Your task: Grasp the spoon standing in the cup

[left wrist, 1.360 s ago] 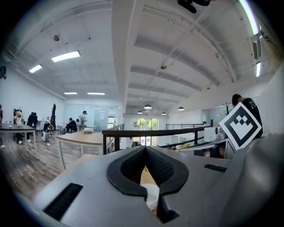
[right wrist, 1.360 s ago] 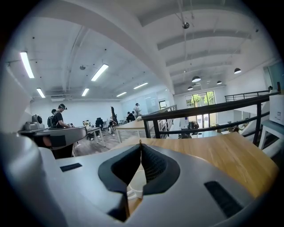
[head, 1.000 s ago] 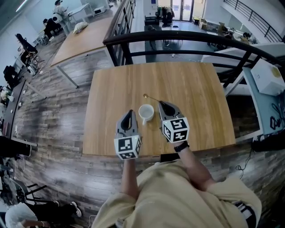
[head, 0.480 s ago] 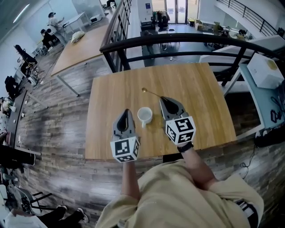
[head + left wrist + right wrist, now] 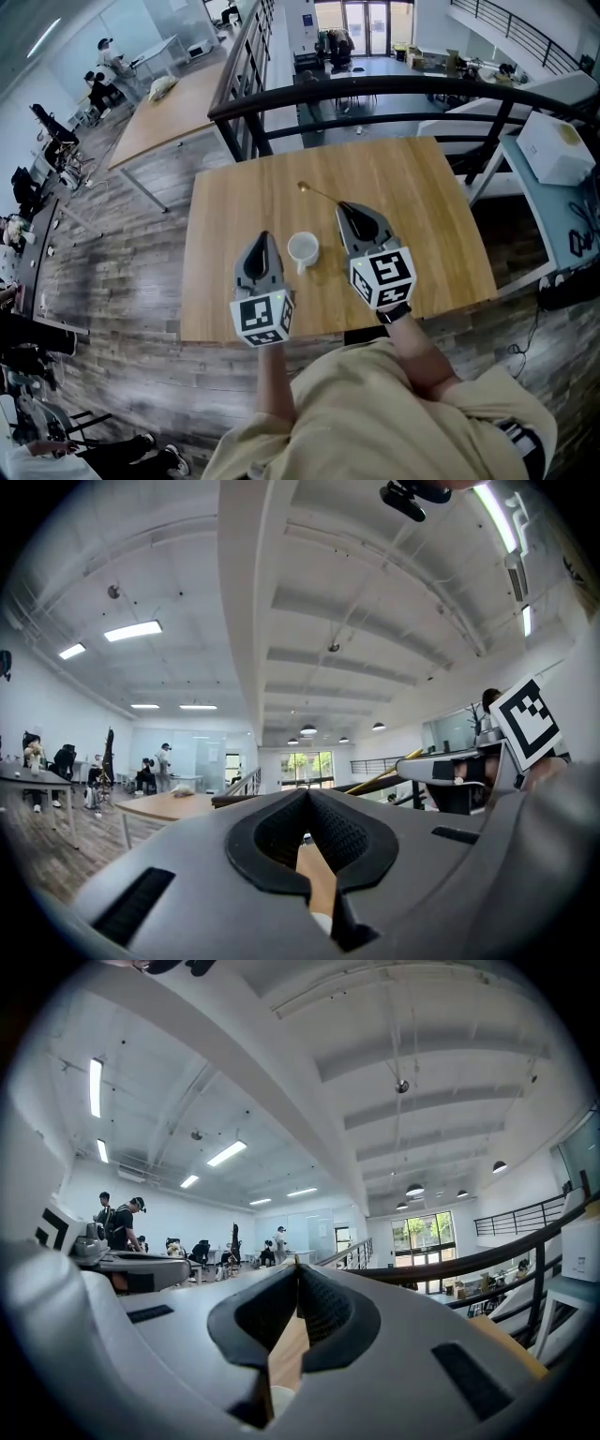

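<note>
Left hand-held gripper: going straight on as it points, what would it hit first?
Nothing close: the left hand-held gripper points level above the table, the cup off to its right. The black railing beyond comes first, though depth is unclear.

Near end of the spoon point(image 5: 320, 195) hidden within the right tool point(image 5: 340, 206), its bowl too small for detail.

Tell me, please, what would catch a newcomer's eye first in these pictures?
A white cup stands on the wooden table between the left gripper and the right gripper. The right gripper is shut on a thin gold spoon that juts from its tip toward the table's far edge.
</note>
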